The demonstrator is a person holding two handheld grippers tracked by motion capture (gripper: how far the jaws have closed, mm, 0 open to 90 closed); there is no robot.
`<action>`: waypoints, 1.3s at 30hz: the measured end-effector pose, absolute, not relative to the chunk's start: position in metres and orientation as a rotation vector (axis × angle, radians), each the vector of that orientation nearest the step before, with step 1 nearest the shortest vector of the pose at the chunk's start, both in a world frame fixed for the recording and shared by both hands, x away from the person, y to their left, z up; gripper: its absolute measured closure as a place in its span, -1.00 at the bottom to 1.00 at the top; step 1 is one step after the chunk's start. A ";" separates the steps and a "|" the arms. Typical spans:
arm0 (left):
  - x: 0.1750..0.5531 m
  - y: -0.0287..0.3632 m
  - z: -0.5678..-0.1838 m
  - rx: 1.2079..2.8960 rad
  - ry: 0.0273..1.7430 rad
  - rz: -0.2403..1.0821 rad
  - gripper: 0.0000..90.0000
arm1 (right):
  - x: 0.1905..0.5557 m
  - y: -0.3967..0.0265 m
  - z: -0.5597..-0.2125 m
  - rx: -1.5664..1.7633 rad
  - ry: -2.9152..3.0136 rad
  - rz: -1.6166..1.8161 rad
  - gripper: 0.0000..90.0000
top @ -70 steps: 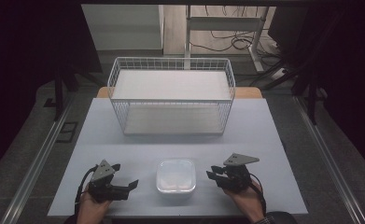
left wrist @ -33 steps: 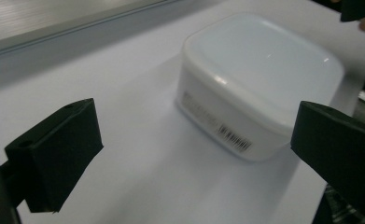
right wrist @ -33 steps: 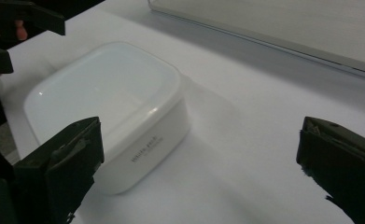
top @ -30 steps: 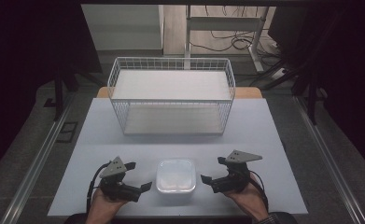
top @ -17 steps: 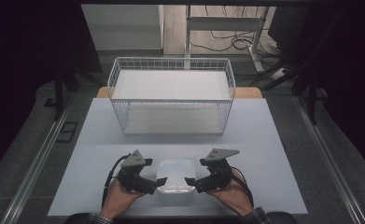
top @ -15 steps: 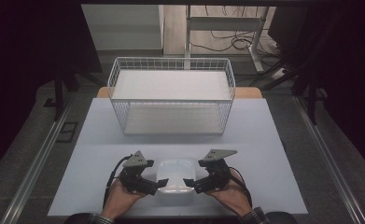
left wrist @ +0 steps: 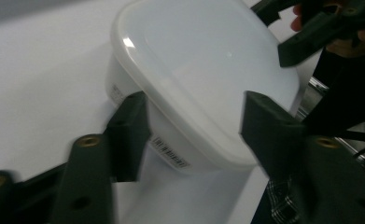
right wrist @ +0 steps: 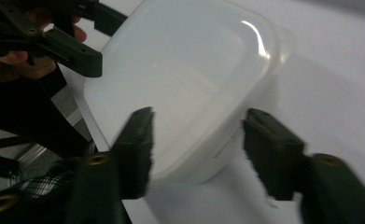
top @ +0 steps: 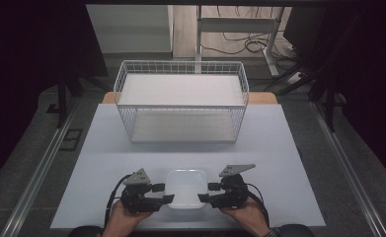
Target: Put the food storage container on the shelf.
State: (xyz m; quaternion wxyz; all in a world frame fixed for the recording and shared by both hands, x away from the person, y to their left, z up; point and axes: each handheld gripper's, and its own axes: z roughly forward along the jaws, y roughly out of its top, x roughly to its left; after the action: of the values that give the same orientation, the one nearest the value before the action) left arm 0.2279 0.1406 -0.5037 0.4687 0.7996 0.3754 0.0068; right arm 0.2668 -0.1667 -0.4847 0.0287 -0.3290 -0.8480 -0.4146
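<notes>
A lidded white tub sits near the table's near edge. The left gripper and right gripper flank it, jaws spread around its sides. A wire basket stands farther back.

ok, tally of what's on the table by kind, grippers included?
White lidded plastic container: 1
White wire basket: 1
Black two-jaw grippers: 2, left gripper and right gripper, one at each side of the container
Total: 4
</notes>
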 end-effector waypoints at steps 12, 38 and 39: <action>0.223 0.145 -0.500 1.878 1.000 0.098 0.76 | 0.261 -0.177 -0.476 -1.163 -2.560 -1.404 0.74; 0.268 0.155 -0.469 1.778 0.996 0.235 0.77 | 0.301 -0.163 -0.450 -1.137 -2.616 -1.622 0.75; 0.272 0.156 -0.467 1.777 0.996 0.239 0.77 | 0.309 -0.162 -0.449 -1.140 -2.615 -1.638 0.75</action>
State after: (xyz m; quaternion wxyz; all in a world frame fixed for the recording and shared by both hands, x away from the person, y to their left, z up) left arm 0.2722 0.1557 -0.4674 0.5187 0.7407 0.4152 0.0997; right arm 0.3092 -0.1617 -0.4490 -0.0737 -0.3456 -0.7927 -0.4967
